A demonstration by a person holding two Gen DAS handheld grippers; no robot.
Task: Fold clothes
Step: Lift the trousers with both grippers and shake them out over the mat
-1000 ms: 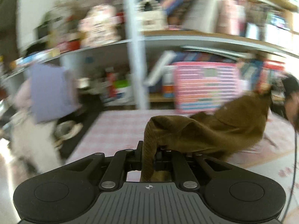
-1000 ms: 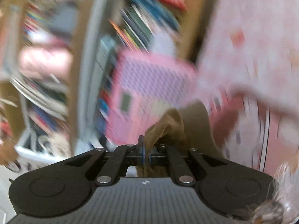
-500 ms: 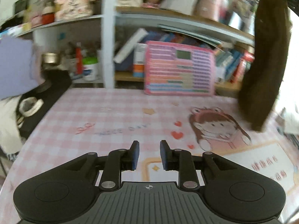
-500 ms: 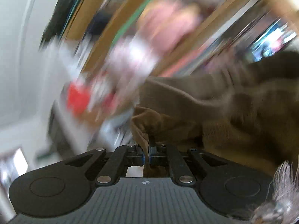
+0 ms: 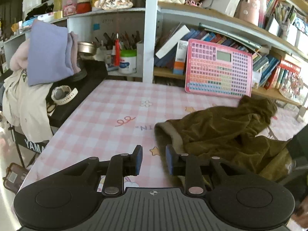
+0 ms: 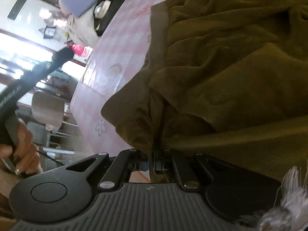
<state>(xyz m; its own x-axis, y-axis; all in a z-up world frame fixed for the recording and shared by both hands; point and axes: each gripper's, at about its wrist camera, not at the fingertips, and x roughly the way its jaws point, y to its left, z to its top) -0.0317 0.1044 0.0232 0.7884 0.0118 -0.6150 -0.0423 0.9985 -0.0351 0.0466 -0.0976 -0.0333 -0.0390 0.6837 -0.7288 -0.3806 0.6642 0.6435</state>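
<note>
An olive-brown garment (image 5: 227, 132) lies crumpled on the right half of the pink checked tablecloth (image 5: 107, 119). My left gripper (image 5: 153, 158) is open and empty, just above the cloth, with the garment's hem edge right beside its right finger. In the right wrist view the same garment (image 6: 231, 61) fills most of the frame. My right gripper (image 6: 151, 165) is shut on a fold of its edge, near the table's front edge.
A pink keyboard toy (image 5: 218, 69) leans against the bookshelf (image 5: 192, 11) at the back. A black stand with a watch (image 5: 64, 95) and draped clothes (image 5: 46, 52) sits left of the table. The left handle and a hand (image 6: 21, 146) show in the right wrist view.
The left gripper let go of the garment and opened. The right gripper swung the garment up, then laid it down on the table while still holding it.
</note>
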